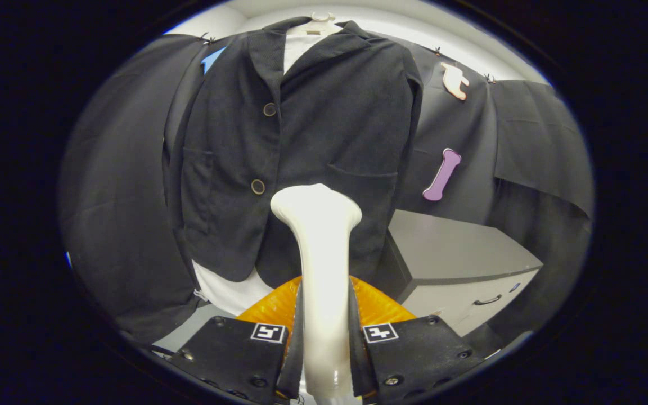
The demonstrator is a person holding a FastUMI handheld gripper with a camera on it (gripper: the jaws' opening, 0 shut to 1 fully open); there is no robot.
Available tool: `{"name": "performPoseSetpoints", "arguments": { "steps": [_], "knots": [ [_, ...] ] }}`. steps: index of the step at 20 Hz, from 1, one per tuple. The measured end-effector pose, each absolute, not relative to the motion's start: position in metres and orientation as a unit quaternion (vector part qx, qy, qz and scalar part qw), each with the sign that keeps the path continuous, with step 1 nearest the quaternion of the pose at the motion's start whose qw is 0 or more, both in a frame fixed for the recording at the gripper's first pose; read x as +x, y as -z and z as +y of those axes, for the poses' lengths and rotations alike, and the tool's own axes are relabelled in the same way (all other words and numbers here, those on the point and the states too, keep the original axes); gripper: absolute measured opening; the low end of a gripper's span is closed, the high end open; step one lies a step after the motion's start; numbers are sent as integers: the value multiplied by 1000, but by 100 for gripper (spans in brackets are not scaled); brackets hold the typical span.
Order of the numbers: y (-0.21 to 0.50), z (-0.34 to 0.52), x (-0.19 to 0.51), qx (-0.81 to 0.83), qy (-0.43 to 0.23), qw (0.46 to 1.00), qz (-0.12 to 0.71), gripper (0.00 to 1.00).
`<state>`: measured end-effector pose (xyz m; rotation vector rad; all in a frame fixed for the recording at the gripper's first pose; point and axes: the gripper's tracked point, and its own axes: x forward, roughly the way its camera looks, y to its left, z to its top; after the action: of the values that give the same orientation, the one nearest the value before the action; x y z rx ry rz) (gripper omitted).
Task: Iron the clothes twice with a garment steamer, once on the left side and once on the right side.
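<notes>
A dark jacket [313,140] with two buttons hangs on a hanger [322,18] over a white garment [228,289], straight ahead of the fingers. A white garment steamer [321,264] stands upright between my fingers, its wide head [316,207] pointing at the lower front of the jacket, just right of the lower button [257,186]. My gripper [324,337] is shut on the steamer's handle, with a finger pressing each side. Whether the head touches the cloth I cannot tell.
A grey cabinet [459,253] with a drawer handle stands to the right of the jacket, below the dark cloth wall. An orange ribbed part [380,306] sits right behind the fingers, under the steamer.
</notes>
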<state>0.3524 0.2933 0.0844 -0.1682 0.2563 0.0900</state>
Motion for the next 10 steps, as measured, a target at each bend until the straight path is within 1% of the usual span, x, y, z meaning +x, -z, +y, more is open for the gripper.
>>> {"name": "performPoseSetpoints", "arguments": {
  "steps": [10],
  "knots": [
    [-22,284,338,-90,-45,977,186,37]
  ]
}}
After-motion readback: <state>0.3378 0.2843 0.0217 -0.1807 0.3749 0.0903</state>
